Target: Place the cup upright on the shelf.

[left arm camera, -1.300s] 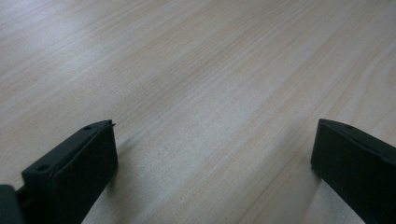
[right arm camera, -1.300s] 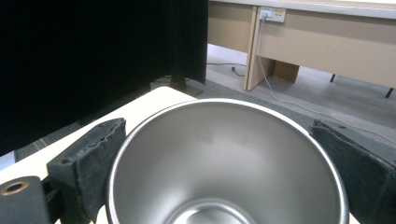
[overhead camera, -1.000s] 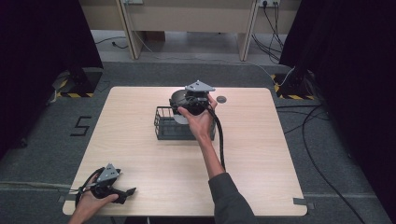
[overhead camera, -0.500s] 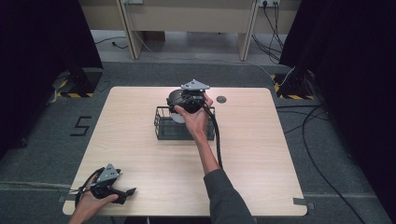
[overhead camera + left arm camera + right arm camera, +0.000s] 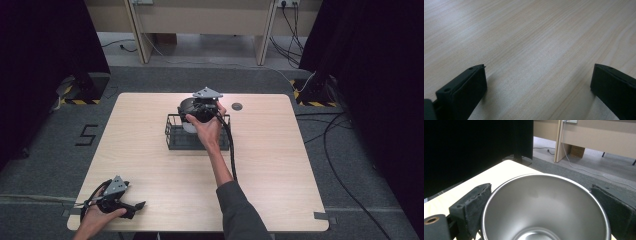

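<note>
The left gripper (image 5: 131, 206) rests at the near left corner of the pale wooden table with a fine straight grain (image 5: 280, 165), held by the person's left hand (image 5: 95, 220). In the left gripper view its 2 black jaws stand wide apart with only bare wood between them, so it is released and grasps nothing. For the step in hand it should remain there, quiet and out of the way.

Toward the middle of the table stands the black wire basket of rectangular shape (image 5: 176, 135). Its thin bars form an open grid, so a rim can catch on the top wire. Directly above its far side the right gripper (image 5: 196, 116) grasps the shiny stainless steel cup with a round flared rim (image 5: 544, 207). In the right gripper view the 2 padded jaws press on the outer wall of the cup from both sides, so this gripper is clenched on it. The cup is in the air over the basket; whether its bottom already touches the basket, I cannot tell.

I judge that the step is to bring the cup down into the basket, or to lift it free. To do it well:
1. Keep the cup upright and the grip steady, because polished steel is smooth and slippery against the rough pads.
2. Move straight along the vertical line, away from the wire walls.
3. Release the jaws only when the base sits flat.
</note>
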{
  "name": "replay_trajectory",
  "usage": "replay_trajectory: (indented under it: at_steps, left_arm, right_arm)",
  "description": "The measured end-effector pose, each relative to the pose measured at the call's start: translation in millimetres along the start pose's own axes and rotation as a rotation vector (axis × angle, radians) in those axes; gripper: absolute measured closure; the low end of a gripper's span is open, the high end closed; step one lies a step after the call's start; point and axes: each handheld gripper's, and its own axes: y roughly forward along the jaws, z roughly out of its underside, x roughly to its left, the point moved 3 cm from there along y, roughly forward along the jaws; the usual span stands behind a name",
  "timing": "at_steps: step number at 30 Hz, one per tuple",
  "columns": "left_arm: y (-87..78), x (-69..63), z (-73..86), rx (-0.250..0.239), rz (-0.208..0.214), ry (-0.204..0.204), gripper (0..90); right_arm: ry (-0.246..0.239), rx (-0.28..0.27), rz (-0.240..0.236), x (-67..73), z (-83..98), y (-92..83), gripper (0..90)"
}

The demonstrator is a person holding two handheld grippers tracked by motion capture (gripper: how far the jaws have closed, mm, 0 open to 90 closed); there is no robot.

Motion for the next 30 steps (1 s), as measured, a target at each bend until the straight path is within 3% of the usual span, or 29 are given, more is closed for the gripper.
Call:
replay_trajectory:
  at_steps: [15,30]
  left_arm:
    - [-0.2,-0.1,0.2,0.0,0.001,0.0,0.0]
    - [-0.2,-0.3,0.3,-0.001,0.001,-0.001,0.0]
  right_arm:
    - [-0.01,0.033,-0.007,-1.6,13.3,6.5,6.4]
    - [0.011,0.058,-0.015,-6.8,27.9,10.1,6.1]
